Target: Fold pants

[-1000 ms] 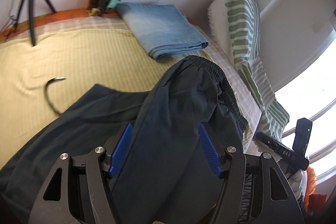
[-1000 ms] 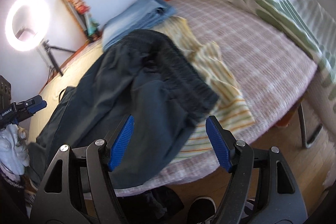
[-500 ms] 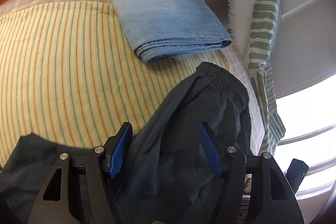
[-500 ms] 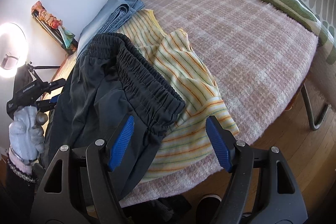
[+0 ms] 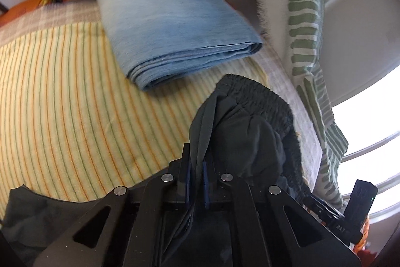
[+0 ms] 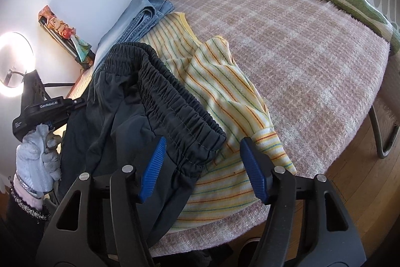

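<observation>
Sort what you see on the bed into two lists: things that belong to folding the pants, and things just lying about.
Part of the job:
dark pants
left claw, shut on the pants' fabric
right claw, open around the waistband

Just lying about:
folded jeans
striped shirt
green patterned pillow
checked blanket
ring light

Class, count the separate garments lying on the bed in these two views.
3: the dark pants at the near edge, the striped shirt under them, and the folded jeans by the wall. More may lie out of view.
</observation>
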`<state>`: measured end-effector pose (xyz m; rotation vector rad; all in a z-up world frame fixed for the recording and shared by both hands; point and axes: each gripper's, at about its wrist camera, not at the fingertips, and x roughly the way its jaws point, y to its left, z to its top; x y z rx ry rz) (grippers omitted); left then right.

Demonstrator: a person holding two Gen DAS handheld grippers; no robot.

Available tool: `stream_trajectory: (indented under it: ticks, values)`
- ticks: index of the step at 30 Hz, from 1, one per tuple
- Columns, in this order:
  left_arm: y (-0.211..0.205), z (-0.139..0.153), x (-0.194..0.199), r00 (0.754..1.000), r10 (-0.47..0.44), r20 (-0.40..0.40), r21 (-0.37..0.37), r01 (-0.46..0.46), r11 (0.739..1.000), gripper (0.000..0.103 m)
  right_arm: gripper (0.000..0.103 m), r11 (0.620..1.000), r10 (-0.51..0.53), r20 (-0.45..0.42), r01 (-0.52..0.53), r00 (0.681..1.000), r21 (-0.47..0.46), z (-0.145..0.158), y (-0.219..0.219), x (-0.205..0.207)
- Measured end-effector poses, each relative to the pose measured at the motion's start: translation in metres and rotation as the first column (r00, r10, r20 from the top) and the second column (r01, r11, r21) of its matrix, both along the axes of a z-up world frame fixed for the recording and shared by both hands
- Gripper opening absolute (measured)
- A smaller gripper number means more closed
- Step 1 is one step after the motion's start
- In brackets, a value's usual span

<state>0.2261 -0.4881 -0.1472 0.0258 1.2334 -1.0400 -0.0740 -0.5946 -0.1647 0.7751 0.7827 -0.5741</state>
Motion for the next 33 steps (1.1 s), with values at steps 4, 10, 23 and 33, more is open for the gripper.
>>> stream_trajectory:
  ticks: [4, 10, 23, 33]
  values:
    - [0.006, 0.023, -0.017, 0.998, -0.05, 0.033, -0.063, 0.052, 0.997, 0.004, 0.066, 1.0, -0.011, 0.036, 0.012, 0.999, -0.02, 0.009, 0.001, -0.007]
    - [0.012, 0.056, -0.06, 0.978, -0.162, 0.134, -0.107, 0.177, 0.978, 0.004, 0.066, 1.0, 0.012, 0.087, -0.011, 0.996, -0.008, 0.021, 0.003, -0.017]
    - [-0.009, 0.043, -0.174, 0.851, -0.468, 0.237, -0.021, 0.486, 0.874, 0.003, 0.066, 0.999, 0.026, 0.192, -0.034, 0.981, 0.039, 0.047, -0.02, -0.03]
    - [0.0, 0.031, -0.192, 0.848, -0.469, 0.247, 0.025, 0.478, 0.878, 0.005, 0.071, 0.965, 0.182, 0.199, -0.213, 0.963, 0.152, 0.034, -0.027, 0.022]
